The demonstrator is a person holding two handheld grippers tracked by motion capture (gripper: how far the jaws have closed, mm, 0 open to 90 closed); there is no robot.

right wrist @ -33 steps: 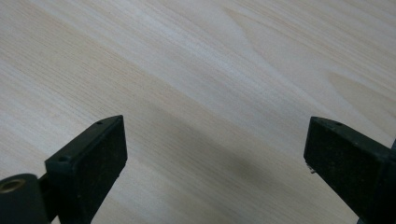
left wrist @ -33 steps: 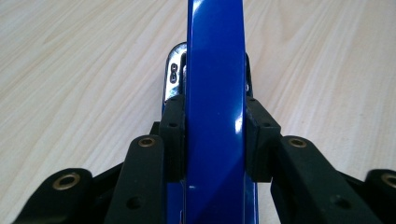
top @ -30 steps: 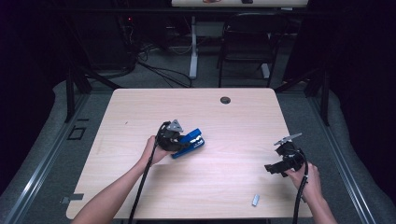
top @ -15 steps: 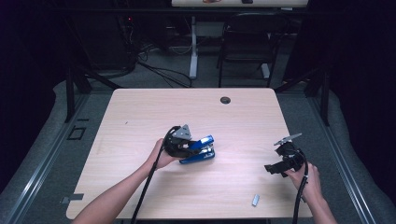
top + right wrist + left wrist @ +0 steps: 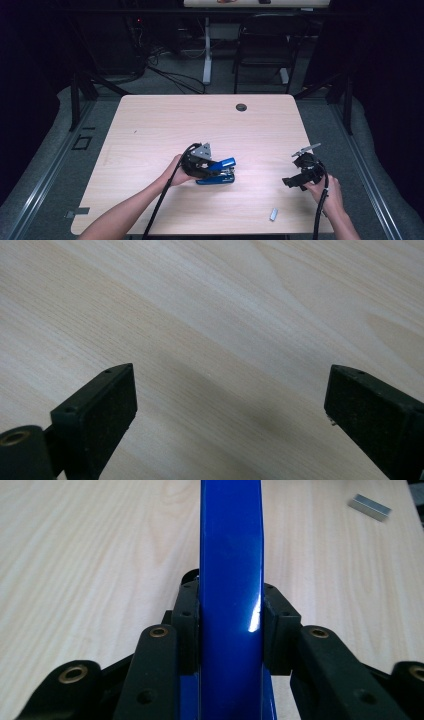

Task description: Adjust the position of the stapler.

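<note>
Two-handed handling of a blue stapler (image 5: 218, 171) on a pale wooden table (image 5: 150, 125). The left gripper (image 5: 216, 170) is clenched on the stapler: in the left gripper view its two black pads (image 5: 186, 630) press flat against the opposite sides of the glossy blue body (image 5: 230, 580), which runs straight ahead between the jaws and away from the camera. In the high view the stapler lies low over the table, just ahead of the left gripper, near the middle of the tabletop. The right gripper (image 5: 292, 181) is well apart from it, off to the far side, and stands released; the right gripper view shows its pads (image 5: 102, 407) spread wide over bare wood with nothing between them. A small silver block (image 5: 273, 214), probably a strip of staples, lies near the table's front edge, closer to the right gripper than to the left. Risks, as a judgement: the blue shell is smooth and shiny, so the stapler may slip or pivot between the pads if it is swung quickly or tipped nose-down; a squeeze across the hinged top could also shift the grip; and the trailing cable (image 5: 160, 210) could drag across the table and disturb the silver block.
</note>
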